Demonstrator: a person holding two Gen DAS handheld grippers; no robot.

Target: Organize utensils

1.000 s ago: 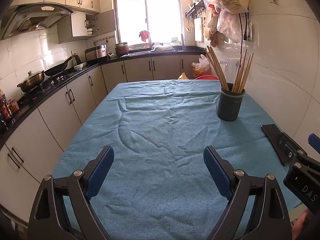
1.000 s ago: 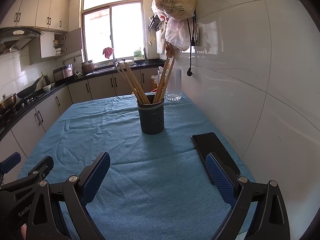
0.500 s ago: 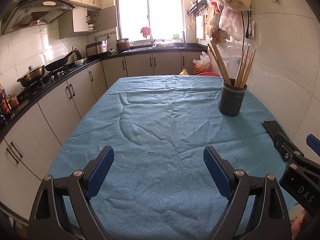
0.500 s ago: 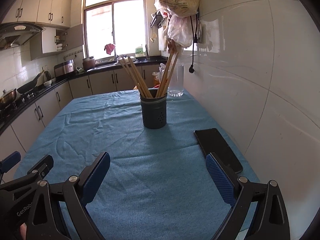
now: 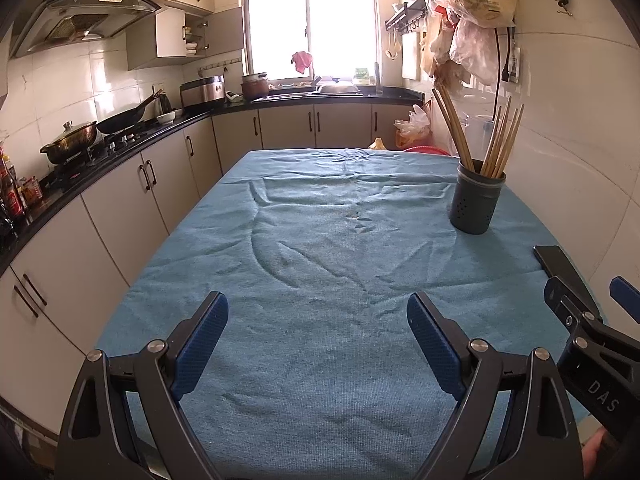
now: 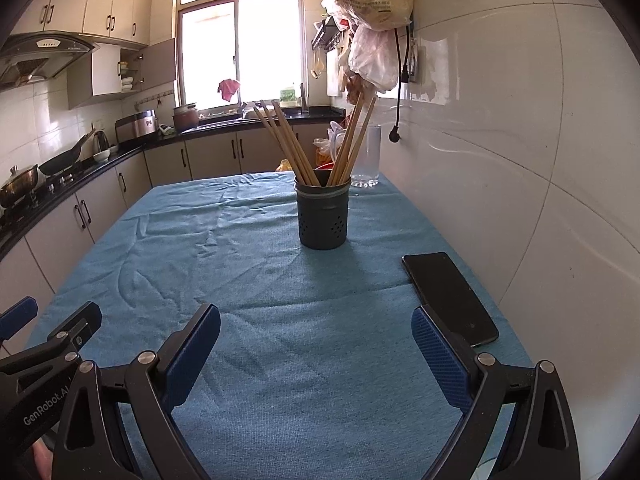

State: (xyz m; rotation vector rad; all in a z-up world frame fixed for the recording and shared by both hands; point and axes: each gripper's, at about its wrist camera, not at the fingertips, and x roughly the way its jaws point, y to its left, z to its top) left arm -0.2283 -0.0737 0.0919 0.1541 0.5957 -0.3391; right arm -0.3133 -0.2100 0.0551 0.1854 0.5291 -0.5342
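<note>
A dark perforated utensil holder (image 5: 476, 204) stands on the blue tablecloth (image 5: 320, 264) at the right, far from me. Several wooden chopsticks (image 5: 498, 142) stand in it, fanned left and right. The right wrist view shows the holder (image 6: 323, 216) and chopsticks (image 6: 288, 142) straight ahead. My left gripper (image 5: 316, 320) is open and empty over the near cloth. My right gripper (image 6: 316, 332) is open and empty too, and shows at the right edge of the left wrist view (image 5: 588, 316).
A black phone (image 6: 450, 296) lies flat near the right table edge, just ahead of my right finger. A clear glass jug (image 6: 366, 158) stands behind the holder. A white tiled wall (image 6: 520, 160) bounds the table's right side. Kitchen cabinets (image 5: 132, 192) run along the left.
Both grippers have pulled back and tilted up a little, so the holder sits farther away and lower in each view. Jaws stay open. Nothing on the table moved.
</note>
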